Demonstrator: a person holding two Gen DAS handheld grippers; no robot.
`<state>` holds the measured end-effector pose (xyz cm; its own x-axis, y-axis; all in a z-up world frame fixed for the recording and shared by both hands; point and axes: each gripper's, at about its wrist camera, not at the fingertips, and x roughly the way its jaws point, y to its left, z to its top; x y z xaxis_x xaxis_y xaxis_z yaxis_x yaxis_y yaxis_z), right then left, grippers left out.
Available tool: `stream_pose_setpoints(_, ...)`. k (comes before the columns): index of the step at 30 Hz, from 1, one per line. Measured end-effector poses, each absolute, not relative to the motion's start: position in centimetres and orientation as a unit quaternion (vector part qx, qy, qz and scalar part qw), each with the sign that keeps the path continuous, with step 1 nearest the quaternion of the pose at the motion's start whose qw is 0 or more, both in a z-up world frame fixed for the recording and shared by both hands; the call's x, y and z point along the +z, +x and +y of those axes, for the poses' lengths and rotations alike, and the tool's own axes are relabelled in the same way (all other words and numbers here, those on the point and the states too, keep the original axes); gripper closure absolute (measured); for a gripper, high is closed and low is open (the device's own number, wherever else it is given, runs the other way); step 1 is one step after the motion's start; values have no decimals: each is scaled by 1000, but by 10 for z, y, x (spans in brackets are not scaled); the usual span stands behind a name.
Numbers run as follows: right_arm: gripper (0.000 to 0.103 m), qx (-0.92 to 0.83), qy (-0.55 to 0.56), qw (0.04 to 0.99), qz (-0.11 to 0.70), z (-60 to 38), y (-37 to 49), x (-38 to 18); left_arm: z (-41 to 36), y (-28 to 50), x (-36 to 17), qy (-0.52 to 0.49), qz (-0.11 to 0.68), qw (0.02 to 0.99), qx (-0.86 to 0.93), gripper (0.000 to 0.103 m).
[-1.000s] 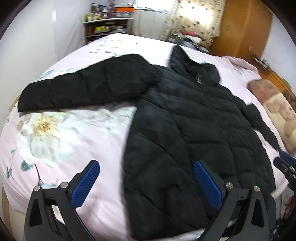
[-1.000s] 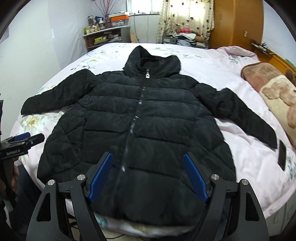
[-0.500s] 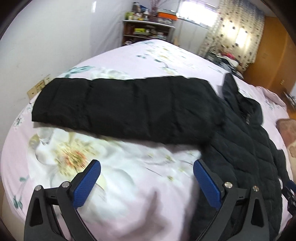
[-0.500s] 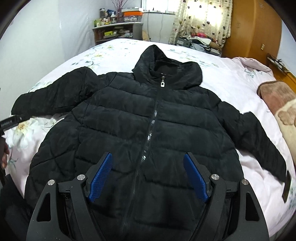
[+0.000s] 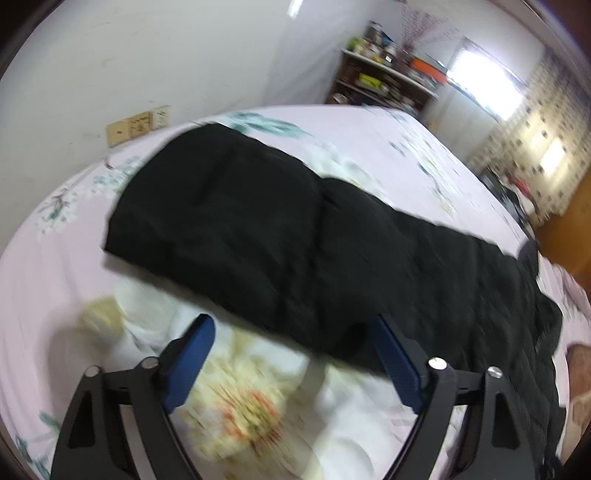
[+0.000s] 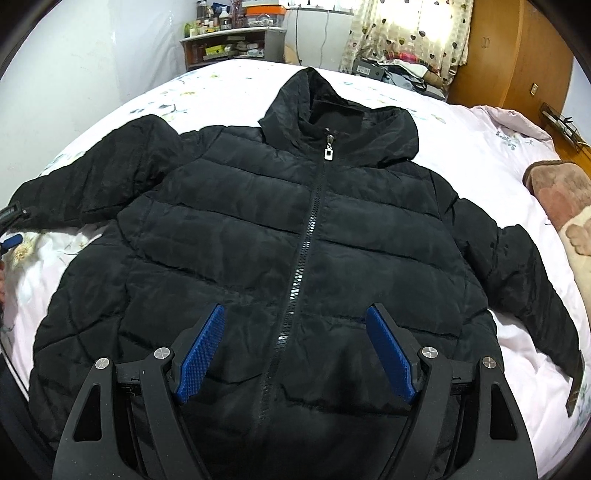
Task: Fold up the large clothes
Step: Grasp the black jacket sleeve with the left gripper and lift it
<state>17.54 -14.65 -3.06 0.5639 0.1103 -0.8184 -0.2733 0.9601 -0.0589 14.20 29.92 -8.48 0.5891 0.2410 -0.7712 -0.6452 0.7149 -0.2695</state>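
**A lived-in home bedroom**

You're working in someone's bedroom. A wide bed [image 6: 480, 155] with a pink flowered sheet fills the room. Behind it stands a shelf unit [image 6: 229, 46] crowded with bottles and boxes, a window with heart-print curtains [image 6: 402, 33], and a wooden wardrobe [image 6: 513, 55]. Wall sockets [image 5: 138, 123] sit low beside the bed, and a brown plush blanket [image 6: 561, 192] lies at its edge.

Left wrist view is showing motion blur: flower print on the bedsheet [image 5: 240, 406] is smearing, and the jacket [image 5: 295, 240] quilting is not readable. In right wrist view, the jacket's [image 6: 295, 240] near hem is hiding behind the right gripper [image 6: 295, 354]; the left gripper [image 6: 9, 229] is getting cut by left edge.
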Motion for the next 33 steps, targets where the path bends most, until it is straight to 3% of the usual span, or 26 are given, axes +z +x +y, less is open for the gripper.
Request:
stream_pose_setpoints(5,24,101,-87,875,465,-153,185,-39,313,151,-91,-263,353,852,284,23)
stream_pose_setpoints(6,24,99,-86,874,467,-154,187,-41,313,155,-92,-251,354,854,288,27)
stream_pose_setpoints(8,24,95,-83,873,471,-158,189,-44,313,160,-92,-234,357,856,292,47)
stream_pose_setpoints(10,24,92,-78,873,473,-161,190,-46,314,163,-89,-239,360,856,285,76)
stream_pose_setpoints(13,24,89,-71,874,472,-166,189,-45,309,161,-72,-236,354,863,274,92)
stream_pose_setpoints(26,24,65,-39,887,455,-212,162,-24,191,177,88,-185,261,946,55,94)
stream_pose_setpoints(33,24,41,-16,895,443,-244,144,-17,86,218,117,-164,260,947,-88,94)
